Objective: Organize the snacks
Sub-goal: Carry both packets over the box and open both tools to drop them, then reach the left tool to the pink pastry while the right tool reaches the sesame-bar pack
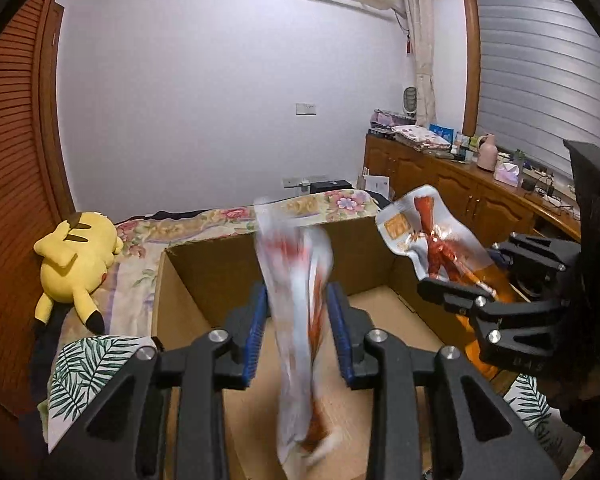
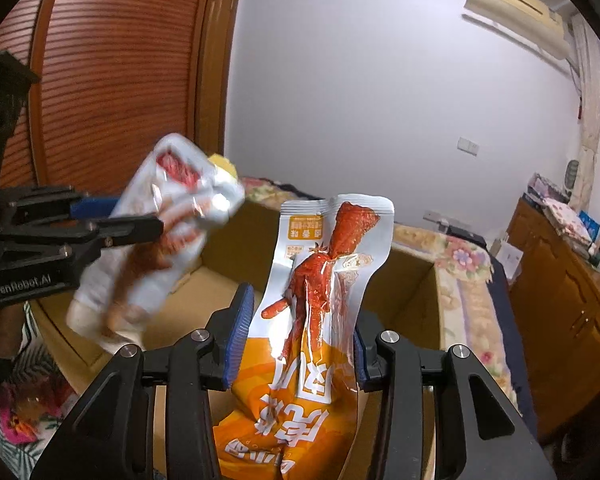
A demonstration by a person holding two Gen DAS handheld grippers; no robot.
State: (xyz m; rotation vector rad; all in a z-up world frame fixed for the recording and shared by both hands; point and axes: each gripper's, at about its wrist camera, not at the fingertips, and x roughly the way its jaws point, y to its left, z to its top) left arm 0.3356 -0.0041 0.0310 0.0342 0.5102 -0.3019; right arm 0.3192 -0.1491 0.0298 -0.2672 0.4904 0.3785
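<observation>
My left gripper (image 1: 296,300) stands with its blue pads apart around a white and red snack packet (image 1: 296,280), which is blurred with motion and hangs between them over an open cardboard box (image 1: 204,264). It also shows in the right wrist view (image 2: 140,240). My right gripper (image 2: 300,328) holds a white and orange chicken-feet snack packet (image 2: 320,280) upright above the same box (image 2: 416,280). That packet and gripper also show in the left wrist view (image 1: 432,236), at the right.
The box sits on a bed with a floral cover (image 1: 220,216). A yellow plush toy (image 1: 76,256) lies at the left. A leaf-print cloth (image 1: 84,368) lies by the box. A wooden cabinet (image 1: 460,184) with clutter runs along the right wall.
</observation>
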